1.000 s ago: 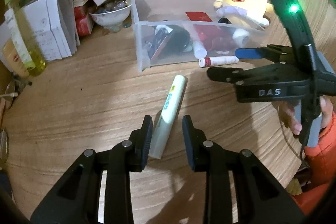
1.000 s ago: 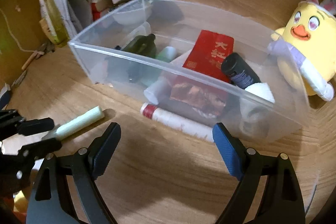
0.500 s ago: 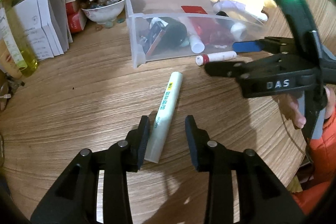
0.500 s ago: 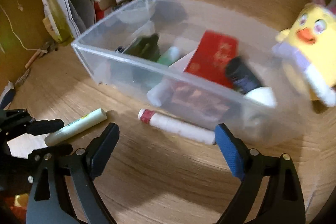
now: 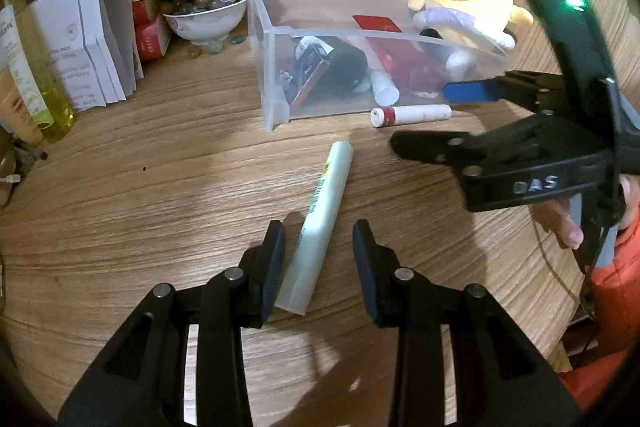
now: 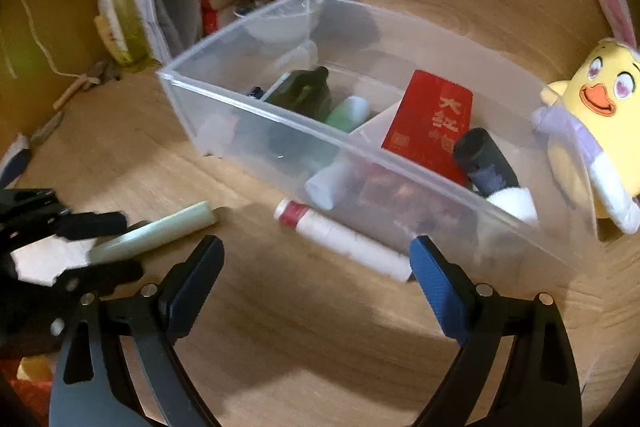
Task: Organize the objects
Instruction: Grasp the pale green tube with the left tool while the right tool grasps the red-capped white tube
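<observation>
Wooden tabletop (image 5: 120, 211) holds both loose tubes: compared with a second ago, the left gripper (image 5: 318, 259), jaws spread, has slid back along the pale green tube (image 5: 320, 223) at lower centre, so no pickup yet, while the right gripper (image 6: 316, 283), jaws wide, hovers over the white red-capped tube (image 6: 344, 239) beside the clear bin (image 6: 280, 115).

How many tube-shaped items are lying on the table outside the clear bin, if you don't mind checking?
2. The pale green tube lies between the open left gripper's fingers; the white tube with a red end lies against the clear bin's front wall. Clutter may hide others.
</observation>
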`<action>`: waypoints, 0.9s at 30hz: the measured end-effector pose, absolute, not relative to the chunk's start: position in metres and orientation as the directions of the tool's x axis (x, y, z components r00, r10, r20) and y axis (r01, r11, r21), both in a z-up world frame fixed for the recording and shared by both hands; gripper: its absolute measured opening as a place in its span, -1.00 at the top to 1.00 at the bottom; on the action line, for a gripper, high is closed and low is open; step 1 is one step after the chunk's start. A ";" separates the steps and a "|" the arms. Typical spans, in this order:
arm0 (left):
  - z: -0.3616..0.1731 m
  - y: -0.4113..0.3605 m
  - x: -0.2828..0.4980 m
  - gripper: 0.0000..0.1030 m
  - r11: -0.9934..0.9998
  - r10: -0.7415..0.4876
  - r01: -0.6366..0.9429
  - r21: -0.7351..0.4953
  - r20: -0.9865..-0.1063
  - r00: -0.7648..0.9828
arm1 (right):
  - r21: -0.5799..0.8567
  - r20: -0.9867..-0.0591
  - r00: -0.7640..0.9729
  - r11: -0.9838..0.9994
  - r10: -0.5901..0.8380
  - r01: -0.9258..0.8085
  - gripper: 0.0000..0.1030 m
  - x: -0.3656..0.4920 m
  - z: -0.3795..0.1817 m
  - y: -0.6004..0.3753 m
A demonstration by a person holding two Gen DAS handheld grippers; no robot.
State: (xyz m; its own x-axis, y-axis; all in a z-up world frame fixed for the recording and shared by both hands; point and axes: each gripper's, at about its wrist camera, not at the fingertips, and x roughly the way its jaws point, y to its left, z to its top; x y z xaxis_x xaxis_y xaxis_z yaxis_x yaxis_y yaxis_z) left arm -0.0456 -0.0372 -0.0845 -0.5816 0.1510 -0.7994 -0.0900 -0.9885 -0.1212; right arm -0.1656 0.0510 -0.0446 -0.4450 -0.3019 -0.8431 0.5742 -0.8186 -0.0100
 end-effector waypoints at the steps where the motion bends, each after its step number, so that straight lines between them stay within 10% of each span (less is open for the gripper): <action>1: -0.085 -0.037 -0.046 0.33 -0.989 0.147 -0.091 -0.115 -0.800 -0.582 | -0.005 -0.845 -0.440 -0.817 -0.305 0.577 -0.79 -0.165 -0.046 0.050; 20: -0.086 -0.037 -0.052 0.71 -0.984 0.178 -0.102 -0.145 -0.798 -0.576 | -0.010 -0.863 -0.397 -0.774 -0.313 0.633 -0.24 -0.154 -0.052 0.057; 27: -0.085 -0.032 -0.055 0.71 -0.983 0.184 -0.110 -0.148 -0.796 -0.577 | 0.019 -0.844 -0.405 -0.775 -0.352 0.632 0.71 -0.143 -0.049 0.068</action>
